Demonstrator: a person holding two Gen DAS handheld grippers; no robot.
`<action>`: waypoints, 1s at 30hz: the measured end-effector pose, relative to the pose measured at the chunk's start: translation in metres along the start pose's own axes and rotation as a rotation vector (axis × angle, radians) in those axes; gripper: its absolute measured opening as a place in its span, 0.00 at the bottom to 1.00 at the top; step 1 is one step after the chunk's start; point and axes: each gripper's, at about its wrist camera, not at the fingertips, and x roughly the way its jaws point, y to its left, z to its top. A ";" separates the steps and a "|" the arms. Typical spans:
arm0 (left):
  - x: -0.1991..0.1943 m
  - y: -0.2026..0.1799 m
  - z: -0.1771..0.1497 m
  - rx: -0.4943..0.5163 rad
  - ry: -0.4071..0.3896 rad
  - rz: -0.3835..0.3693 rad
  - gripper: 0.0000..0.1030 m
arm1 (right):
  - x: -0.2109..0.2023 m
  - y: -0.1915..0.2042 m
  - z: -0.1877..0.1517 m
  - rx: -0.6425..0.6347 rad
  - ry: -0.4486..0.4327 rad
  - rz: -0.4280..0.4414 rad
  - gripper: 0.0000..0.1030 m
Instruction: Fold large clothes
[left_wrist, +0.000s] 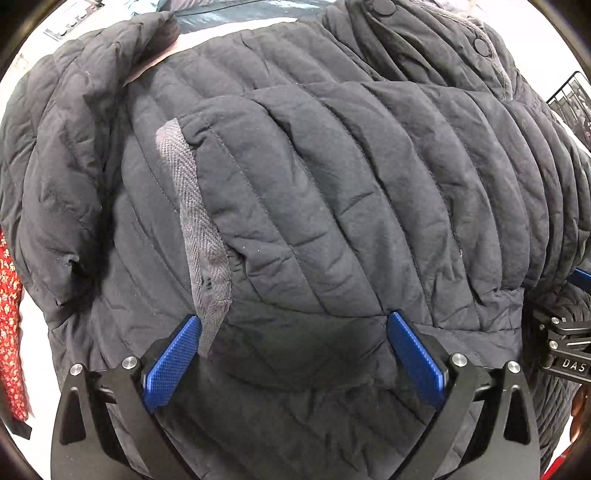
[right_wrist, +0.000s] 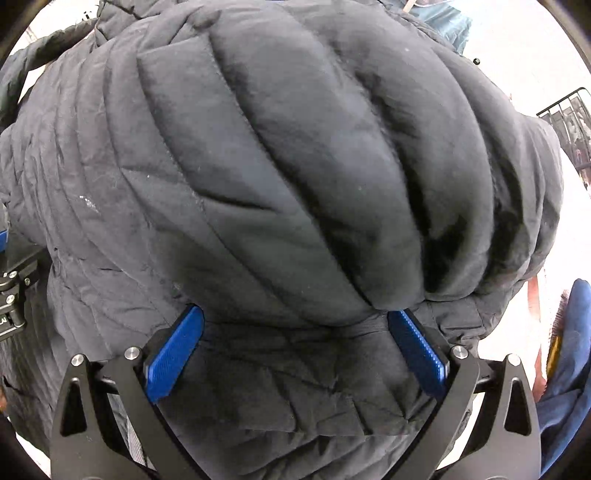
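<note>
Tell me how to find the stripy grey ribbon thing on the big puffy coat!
Find the big black quilted jacket that fills the left tongs' view. Near its middle a folded flap ends; the grey woven tape runs along that edge, down toward the left blue pad. It alone is pale and herringbone-patterned.

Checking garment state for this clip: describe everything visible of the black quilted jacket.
The black quilted jacket is a puffy, matte, stitched-channel garment, wrinkled and dusted with pale lint. It lies bunched on a white surface, a folded panel lapped over its body. A grey herringbone tape edges one flap, and dark snap buttons sit near the top. Both the left gripper and right gripper point down at it with jaws wide, straddling fabric without pinching it.
</note>
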 end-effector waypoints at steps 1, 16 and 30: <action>0.000 -0.001 -0.001 0.000 0.002 -0.002 0.96 | 0.000 -0.001 -0.002 0.000 -0.004 0.006 0.96; -0.049 0.007 -0.028 0.068 -0.062 0.007 0.94 | -0.072 -0.006 -0.061 0.055 -0.073 0.068 0.95; -0.122 0.049 0.026 0.146 -0.276 0.202 0.94 | -0.091 0.005 -0.129 0.030 -0.059 0.135 0.95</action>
